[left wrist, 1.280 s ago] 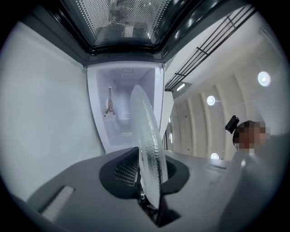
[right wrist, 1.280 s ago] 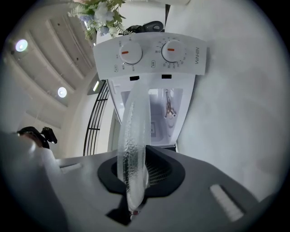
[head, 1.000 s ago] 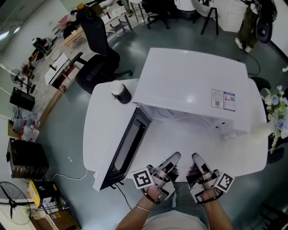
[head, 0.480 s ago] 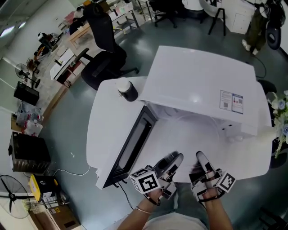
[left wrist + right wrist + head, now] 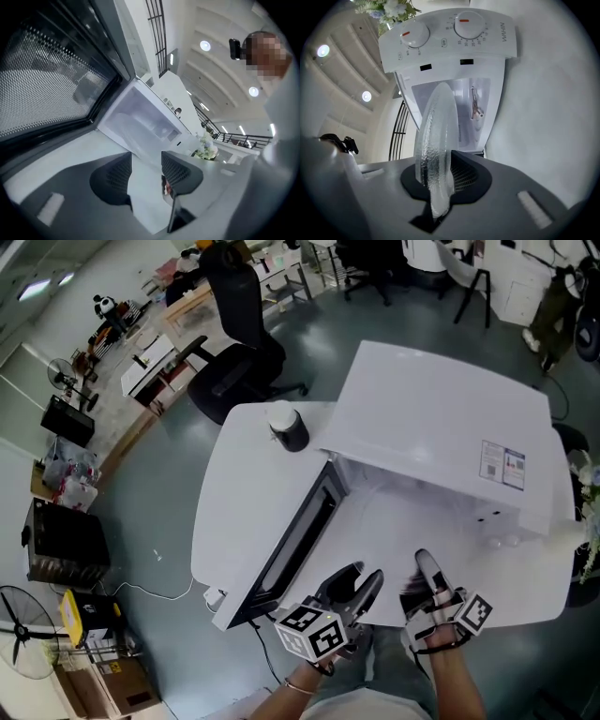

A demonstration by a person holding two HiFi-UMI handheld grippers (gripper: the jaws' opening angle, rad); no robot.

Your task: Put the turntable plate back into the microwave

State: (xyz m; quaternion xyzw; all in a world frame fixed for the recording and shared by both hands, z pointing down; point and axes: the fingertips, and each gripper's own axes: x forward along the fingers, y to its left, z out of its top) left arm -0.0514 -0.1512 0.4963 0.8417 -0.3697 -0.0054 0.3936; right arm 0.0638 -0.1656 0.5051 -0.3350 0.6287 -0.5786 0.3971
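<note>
The microwave (image 5: 441,418) is white, its door (image 5: 298,535) black-meshed, the turntable plate (image 5: 436,140) clear, rippled.

Bright, even overhead light filled the room; round ceiling lamps (image 5: 205,45) glared in both gripper views. Fisheye bending and dark corners ringed those views, near jaws were soft, and the white microwave (image 5: 441,418) looked washed out

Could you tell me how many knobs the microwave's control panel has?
2. In the right gripper view, one knob sits left on the panel, the other knob right; none seem hidden.
</note>
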